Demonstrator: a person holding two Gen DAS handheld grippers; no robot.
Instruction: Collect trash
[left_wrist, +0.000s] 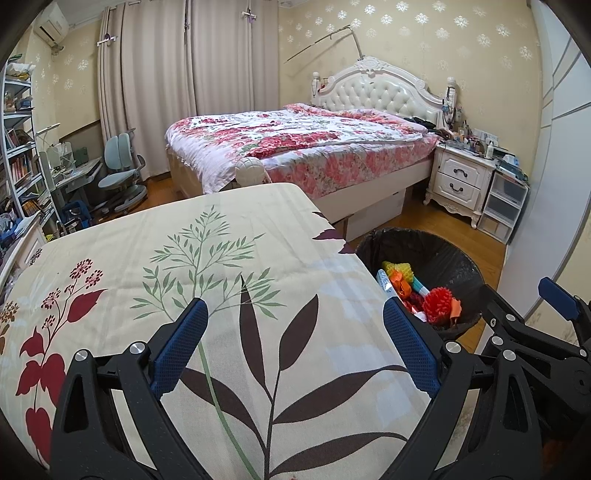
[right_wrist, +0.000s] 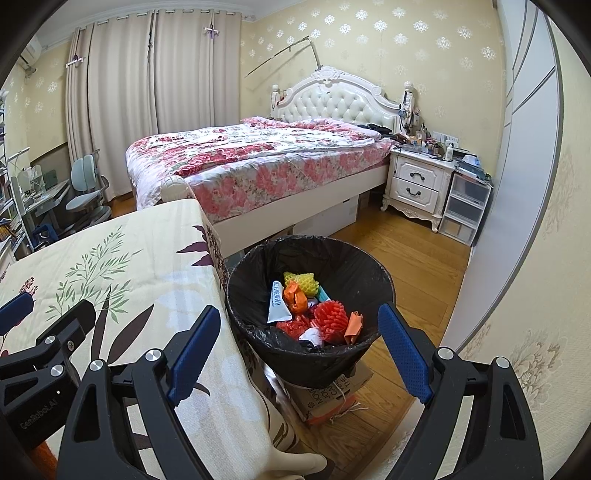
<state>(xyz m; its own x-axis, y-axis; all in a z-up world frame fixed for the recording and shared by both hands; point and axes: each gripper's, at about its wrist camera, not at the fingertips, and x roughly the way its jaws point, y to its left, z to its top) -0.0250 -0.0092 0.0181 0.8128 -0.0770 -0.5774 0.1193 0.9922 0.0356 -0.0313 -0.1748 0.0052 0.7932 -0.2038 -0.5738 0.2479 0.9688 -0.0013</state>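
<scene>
left gripper (left_wrist: 295, 325): fingers apart, holding nothing, over counter (left_wrist: 147, 258) | right gripper (right_wrist: 299, 332): fingers apart, holding nothing, above trash bin (right_wrist: 310, 354) | bin holds colorful trash (right_wrist: 314, 310)

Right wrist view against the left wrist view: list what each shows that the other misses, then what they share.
Only the right wrist view shows the cardboard box under the trash bin. Only the left wrist view shows the bookshelf at the far left. Both show the open left gripper, open right gripper, the tablecloth with no trash visible, and the bin's colourful trash.
</scene>
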